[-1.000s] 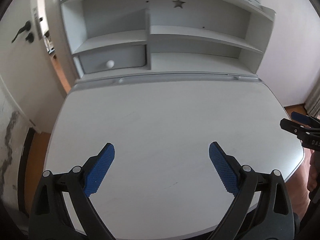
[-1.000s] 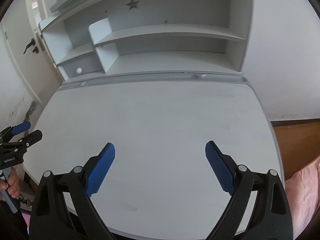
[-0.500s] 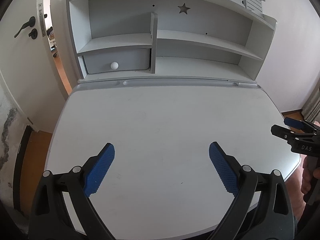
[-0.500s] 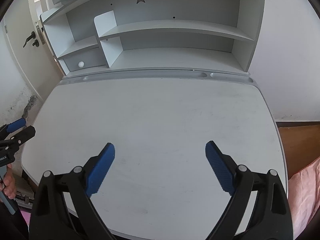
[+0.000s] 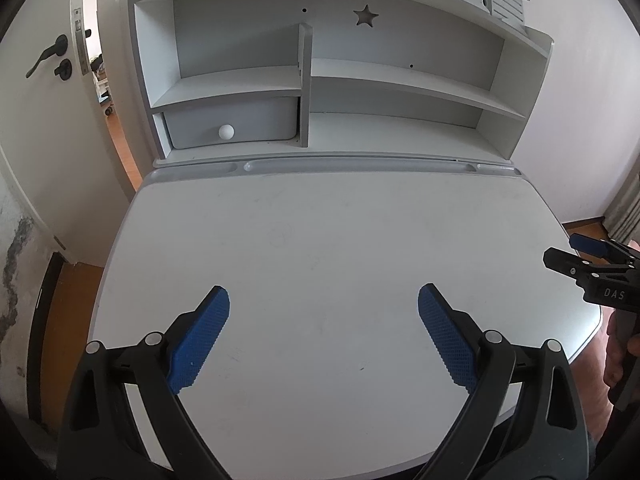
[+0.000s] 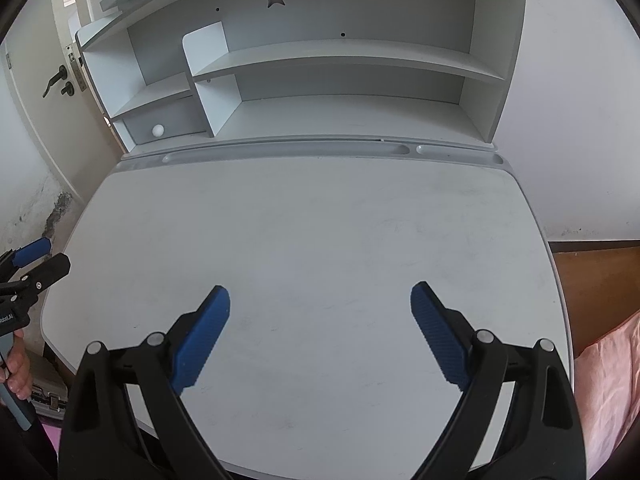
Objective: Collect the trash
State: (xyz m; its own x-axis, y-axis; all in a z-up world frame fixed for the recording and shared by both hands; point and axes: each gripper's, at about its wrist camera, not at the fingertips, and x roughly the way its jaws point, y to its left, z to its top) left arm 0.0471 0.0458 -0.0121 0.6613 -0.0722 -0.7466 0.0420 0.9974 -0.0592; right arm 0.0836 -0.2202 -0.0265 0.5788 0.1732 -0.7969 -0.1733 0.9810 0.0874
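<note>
Two grippers hang over a white desk (image 5: 320,240), each with its blue-padded fingers spread wide and nothing between them: the left gripper (image 5: 323,336) sits over the near middle of the desktop in its own view, and the right gripper (image 6: 320,332) does the same in its view. Each also shows at the edge of the other's picture, the right one at the desk's right edge and the left one at the desk's left edge, both held in a hand (image 6: 16,364). No trash can be made out anywhere on the desktop or on the shelves, so where the task's thing lies cannot be told from these views. One shelf unit (image 5: 320,80) stands at the back of the desk, with a star-shaped cutout (image 5: 366,15) in its back panel. It has one upright divider, shelves on either side of it, and all the compartments that can be seen hold nothing. One drawer (image 5: 232,122) with a round white knob (image 5: 226,132) sits shut in the lower left compartment, so its contents are hidden. One long shallow groove (image 5: 360,166) runs along the back edge of the desktop, with nothing in it. One door (image 5: 36,100) with a dark handle stands at the left, and pink fabric (image 6: 612,380) shows beside the desk at the right.
</note>
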